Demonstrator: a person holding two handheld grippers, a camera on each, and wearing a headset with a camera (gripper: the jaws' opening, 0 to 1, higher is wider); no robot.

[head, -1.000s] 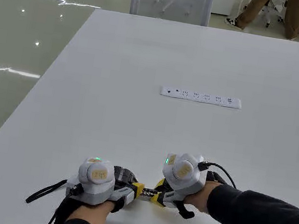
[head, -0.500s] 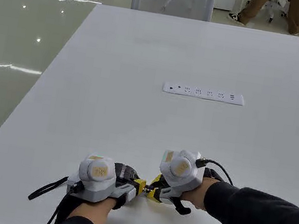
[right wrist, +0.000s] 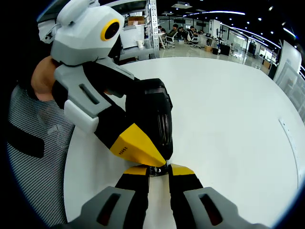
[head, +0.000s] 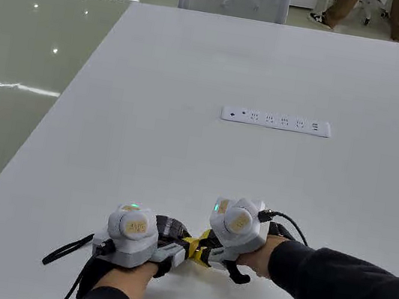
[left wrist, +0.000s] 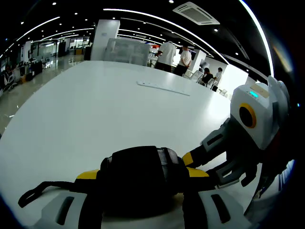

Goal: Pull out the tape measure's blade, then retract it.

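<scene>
Near edge of the table (head: 154,97). Your left gripper (left wrist: 143,175) is closed round the tape measure (right wrist: 155,117), with the black case clamped between both jaws. Your right gripper (right wrist: 159,171) is pinched almost shut on the blade hook (right wrist: 157,167) at the case mouth. Hardly any blade is out, so the pull looks barely begun.

Risks:
- The bite on the hook is at the very fingertips (thin purchase). Spring tension could slip it free and snap the blade back.
- An off-axis pull could twist the case in your left jaws.
- The strap (left wrist: 33,194) trails loose and might snag.
</scene>
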